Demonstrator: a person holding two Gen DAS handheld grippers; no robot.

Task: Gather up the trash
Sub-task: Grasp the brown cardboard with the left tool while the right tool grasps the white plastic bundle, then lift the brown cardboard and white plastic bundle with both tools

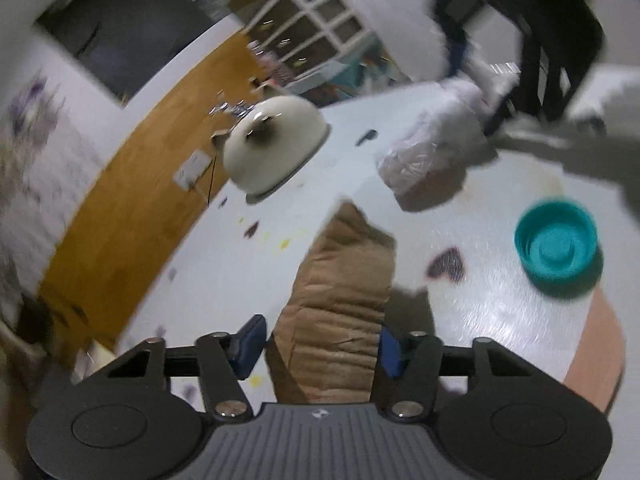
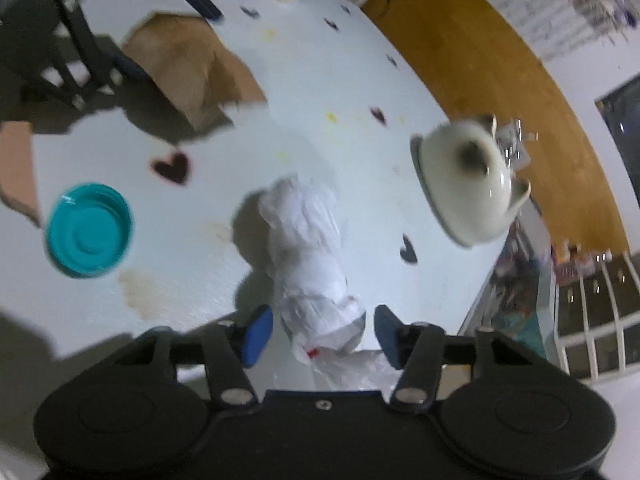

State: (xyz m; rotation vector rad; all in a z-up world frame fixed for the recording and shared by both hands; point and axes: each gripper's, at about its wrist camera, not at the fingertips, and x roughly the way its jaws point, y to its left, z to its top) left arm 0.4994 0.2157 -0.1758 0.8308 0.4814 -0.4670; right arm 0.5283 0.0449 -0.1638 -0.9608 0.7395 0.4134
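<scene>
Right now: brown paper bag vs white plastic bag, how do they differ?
Colour and material: the brown paper bag is tan, creased paper; the white plastic bag is thin, crinkly film, bunched into a wad.
Gripper: the paper bag lies between the left gripper fingers, the plastic bag between the right gripper fingers.
Contact: the paper bag nearly fills its gap; the plastic bag leaves visible space on both sides.
Shared: both rest on the white table.

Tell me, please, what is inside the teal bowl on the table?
The teal bowl shows only its own ringed bottom, with nothing visible in it. The tablecloth beneath it is covered.
</scene>
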